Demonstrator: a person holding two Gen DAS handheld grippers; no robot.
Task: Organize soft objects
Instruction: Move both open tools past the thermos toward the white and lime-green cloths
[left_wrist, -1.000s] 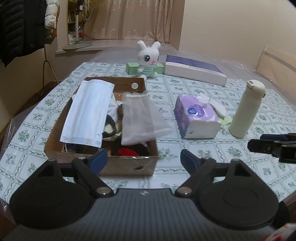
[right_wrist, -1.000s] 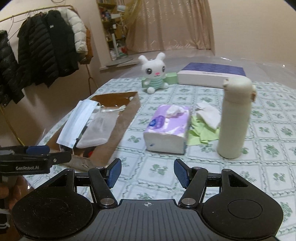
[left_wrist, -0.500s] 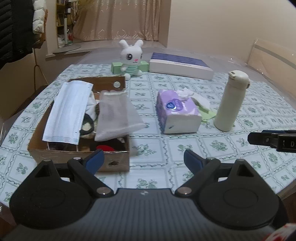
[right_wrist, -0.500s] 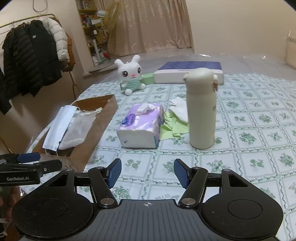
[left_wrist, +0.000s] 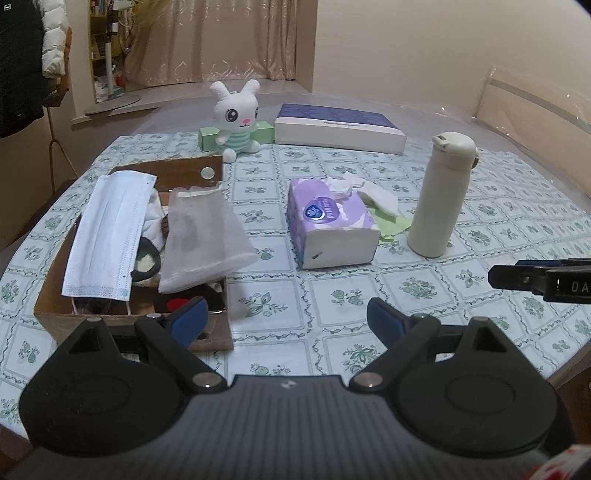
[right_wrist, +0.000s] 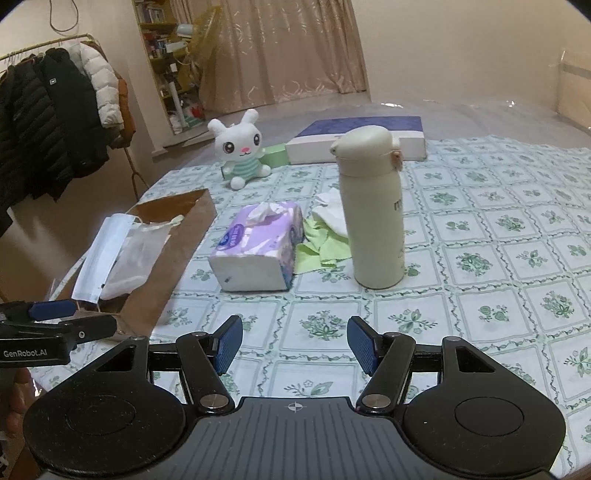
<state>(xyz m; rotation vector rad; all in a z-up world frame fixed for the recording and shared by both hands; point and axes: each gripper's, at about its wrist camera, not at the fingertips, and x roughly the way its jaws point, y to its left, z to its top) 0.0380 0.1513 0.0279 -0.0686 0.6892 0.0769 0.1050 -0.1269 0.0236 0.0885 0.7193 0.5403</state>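
- Step in hand, as judged: an approach; nothing is gripped. The left gripper (left_wrist: 284, 317) is held with its jaws apart and empty over the near table edge, beside the cardboard box (left_wrist: 48, 306).
- The right gripper (right_wrist: 293, 345) is likewise held apart and empty, aimed at the cloth between the tissue pack (right_wrist: 258, 245) and the flask (right_wrist: 373, 214).
- Soft things not yet boxed, as judged: the tissue pack mid-table, the green cloth (right_wrist: 317, 247) behind it, the plush rabbit (left_wrist: 236, 118) far back.
- Next move: one soft item must be chosen, straddled, pinched and carried to the box; the upright flask could be toppled.
- Counted: one box, holding one face mask (left_wrist: 107, 232) and one mesh pouch (left_wrist: 203, 236); one tissue pack; one rabbit; one flask; two grippers.
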